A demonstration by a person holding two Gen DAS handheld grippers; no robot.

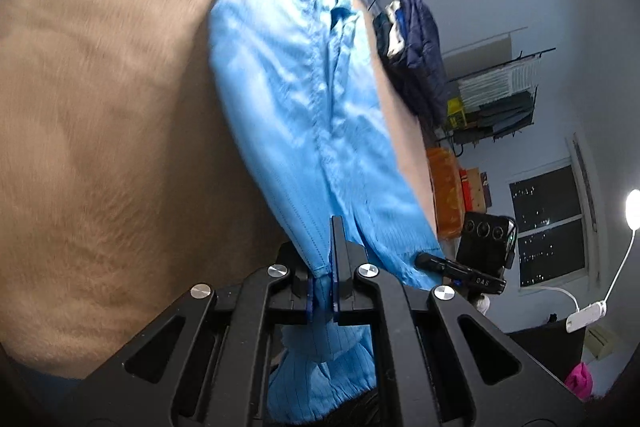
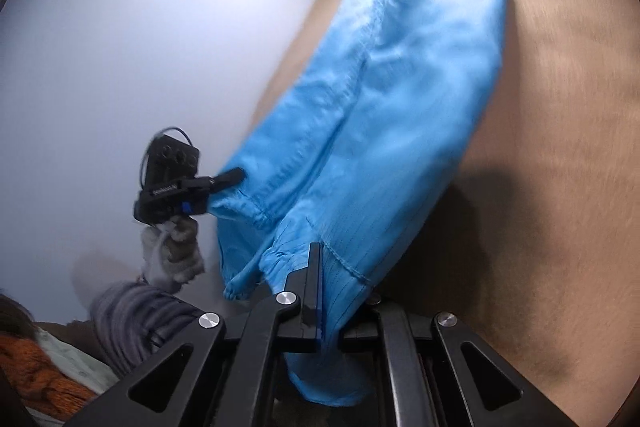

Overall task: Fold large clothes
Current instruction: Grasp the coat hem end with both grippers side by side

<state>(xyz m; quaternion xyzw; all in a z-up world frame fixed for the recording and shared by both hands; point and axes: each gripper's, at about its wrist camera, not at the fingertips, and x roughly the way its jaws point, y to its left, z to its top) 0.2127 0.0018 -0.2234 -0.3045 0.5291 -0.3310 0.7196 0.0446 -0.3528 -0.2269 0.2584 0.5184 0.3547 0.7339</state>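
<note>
Both grippers are clenched on the near end of a light blue garment (image 1: 304, 115), which stretches away from them over a tan, fuzzy bed cover (image 1: 104, 131) toward its far edge. The left gripper (image 1: 323, 291) pinches a hemmed edge of the cloth between its blue pads, jaws pressed together, with more fabric bunched and hanging below the fingers. The right gripper (image 2: 320, 311) likewise has its jaws closed tight on the fabric beside a gathered cuff (image 2: 276, 257), and both tilt downward toward the bed. From the right wrist view, the left gripper appears off to the left, carried by a gloved hand (image 2: 172, 251) with a grey ribbed sleeve (image 2: 132, 319) behind it, its fingers meeting the garment's other gathered cuff.
</note>
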